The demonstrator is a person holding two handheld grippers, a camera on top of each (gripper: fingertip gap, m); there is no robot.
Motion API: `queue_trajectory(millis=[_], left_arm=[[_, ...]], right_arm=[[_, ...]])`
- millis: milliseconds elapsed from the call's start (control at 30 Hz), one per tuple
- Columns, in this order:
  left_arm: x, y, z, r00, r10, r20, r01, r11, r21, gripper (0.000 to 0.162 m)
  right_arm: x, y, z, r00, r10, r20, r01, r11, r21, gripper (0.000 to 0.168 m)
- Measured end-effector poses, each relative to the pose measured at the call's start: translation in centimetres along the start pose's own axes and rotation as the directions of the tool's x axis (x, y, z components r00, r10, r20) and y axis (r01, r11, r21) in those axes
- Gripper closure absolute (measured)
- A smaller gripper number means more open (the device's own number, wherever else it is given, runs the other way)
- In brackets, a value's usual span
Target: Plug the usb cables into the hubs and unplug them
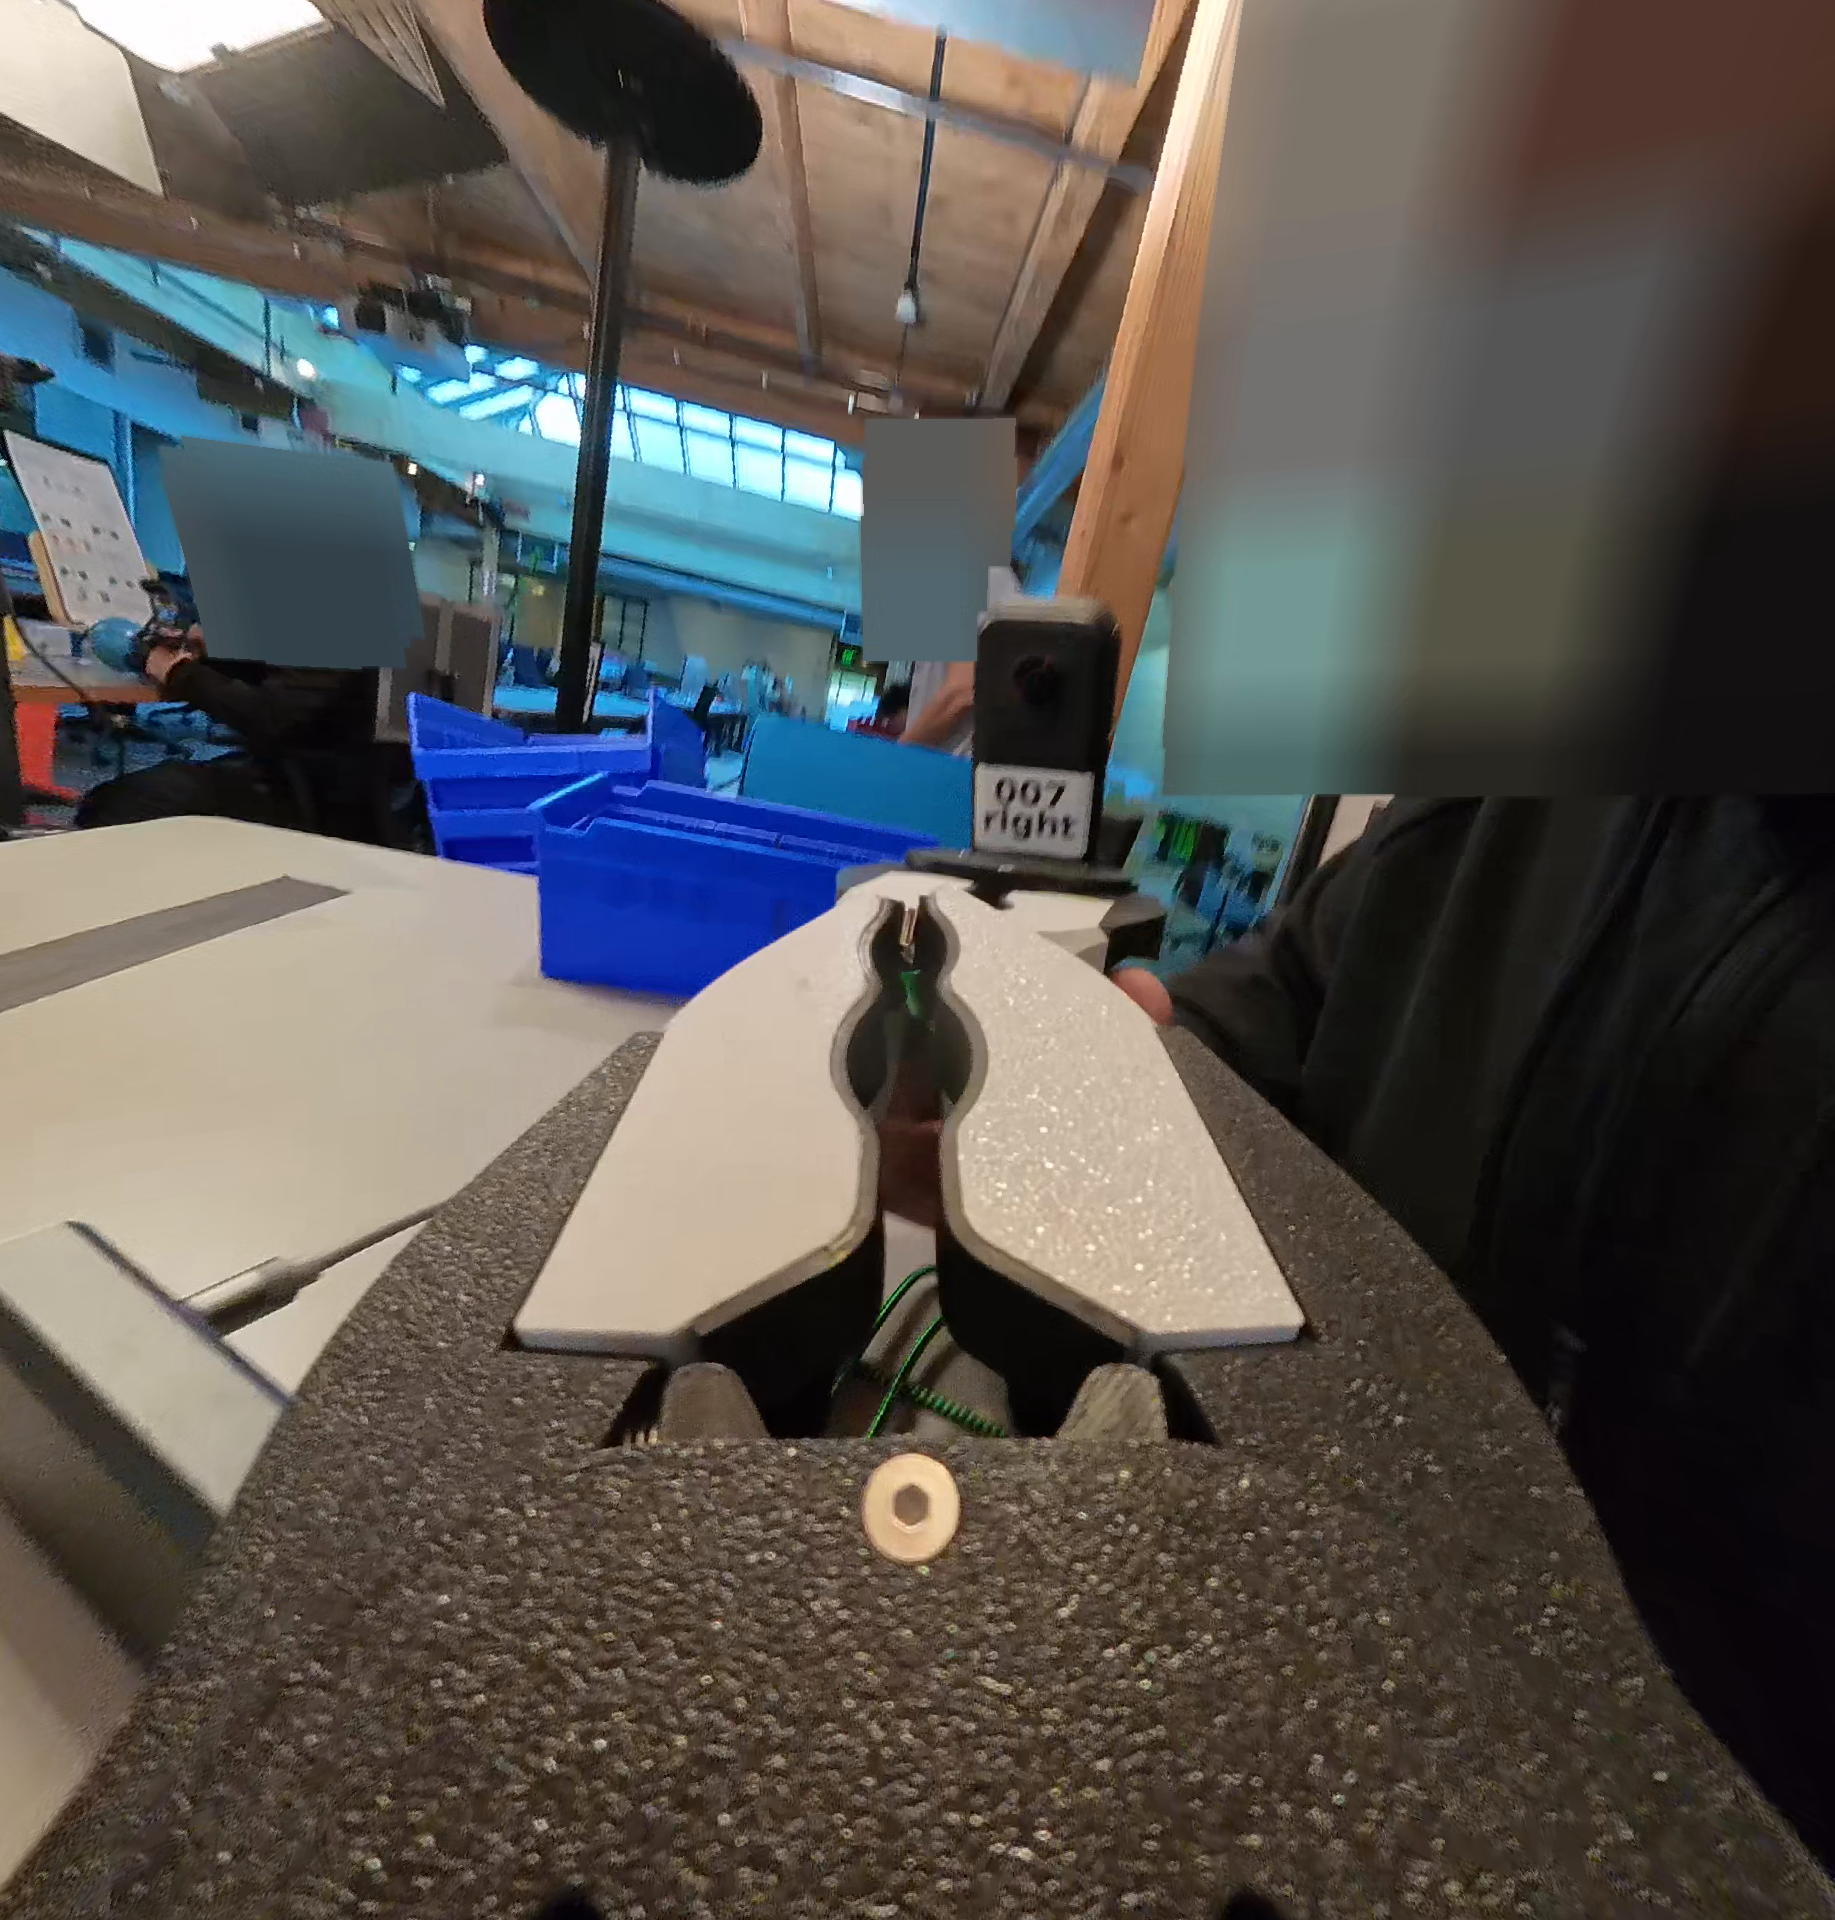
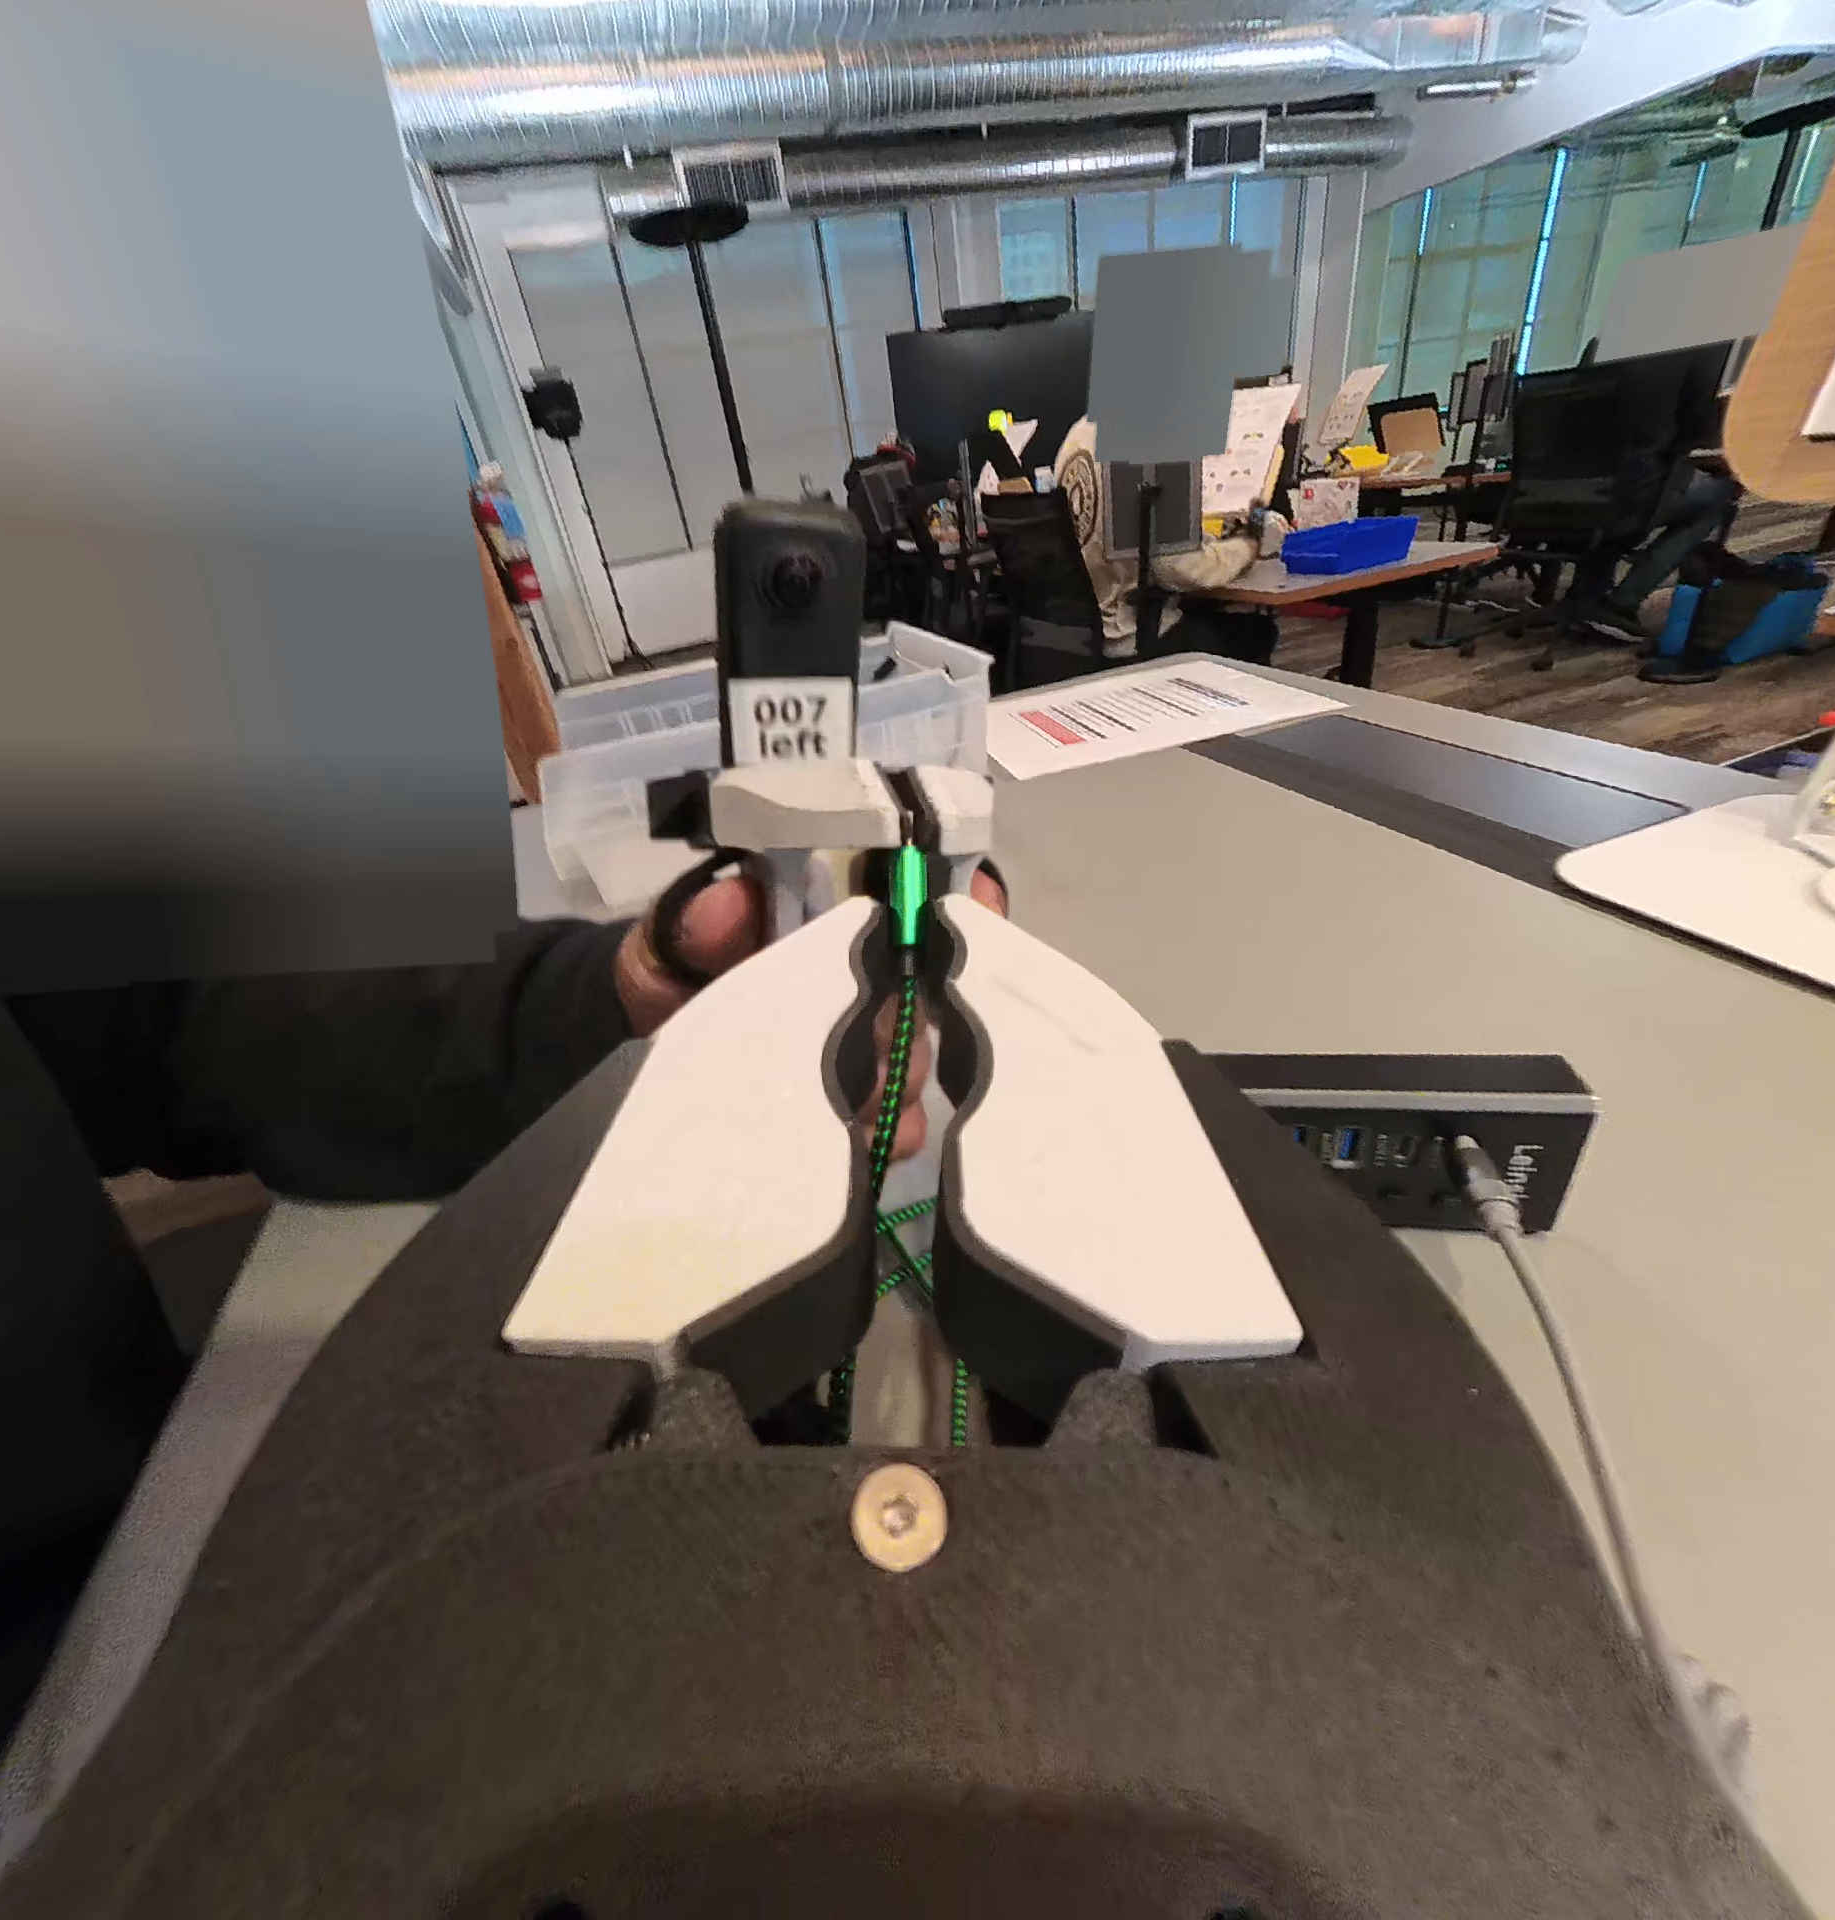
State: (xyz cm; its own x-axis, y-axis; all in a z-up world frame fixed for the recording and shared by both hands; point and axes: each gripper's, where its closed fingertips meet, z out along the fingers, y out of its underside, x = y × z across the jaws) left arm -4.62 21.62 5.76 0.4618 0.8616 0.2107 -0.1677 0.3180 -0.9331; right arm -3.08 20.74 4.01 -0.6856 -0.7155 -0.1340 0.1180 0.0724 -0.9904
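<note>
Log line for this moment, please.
right claw: shut on green cable | left claw: shut on plug tip | hub: on table, grey cable in

the two tongs meet tip to tip over the worktop (image 2: pixel 1308 935), leaving bare grey surface between the black hub (image 2: pixel 1412 1138) with its grey cable (image 2: pixel 1578 1392), the white base (image 2: pixel 1713 883) and the blue bins (image 1: pixel 684 883).

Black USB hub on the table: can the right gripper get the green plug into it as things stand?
Probably not yet. The right gripper holds the green USB plug, but the left gripper also pinches its metal tip. The black USB hub lies unobstructed to the right, free ports beside the grey cable.
</note>
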Motion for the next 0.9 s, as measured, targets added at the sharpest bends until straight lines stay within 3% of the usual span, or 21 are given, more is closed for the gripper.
queue_trajectory(millis=[200, 333, 433, 633, 900], left_arm=[[-0.3, 0.5, -1.4, 0.985, 0.171, 0.026, -0.162, 0.963, -0.215, 0.145], [0.4, 2.4, -1.6, 0.958, 0.286, -0.032, -0.278, 0.889, -0.365, 0.148], [0.7, 3.2, -1.7, 0.938, 0.339, -0.064, -0.336, 0.851, -0.403, 0.158], [1.4, 2.8, -1.6, 0.947, 0.304, -0.104, -0.322, 0.891, -0.320, 0.160], [1.9, 0.8, -1.9, 0.956, 0.275, -0.101, -0.289, 0.944, -0.159, 0.161]], right_arm=[[0.0, 0.7, -0.2, 0.965, -0.262, -0.025, 0.256, 0.956, -0.140, 0.163], [-0.6, 2.1, -0.2, 0.928, -0.370, 0.033, 0.367, 0.897, -0.246, 0.163], [-0.4, 3.0, -0.3, 0.906, -0.420, 0.045, 0.413, 0.859, -0.303, 0.163], [-1.0, 2.8, -0.5, 0.917, -0.391, 0.082, 0.399, 0.882, -0.251, 0.162], [-1.2, 1.5, -1.4, 0.965, -0.198, 0.170, 0.216, 0.972, -0.096, 0.154]])
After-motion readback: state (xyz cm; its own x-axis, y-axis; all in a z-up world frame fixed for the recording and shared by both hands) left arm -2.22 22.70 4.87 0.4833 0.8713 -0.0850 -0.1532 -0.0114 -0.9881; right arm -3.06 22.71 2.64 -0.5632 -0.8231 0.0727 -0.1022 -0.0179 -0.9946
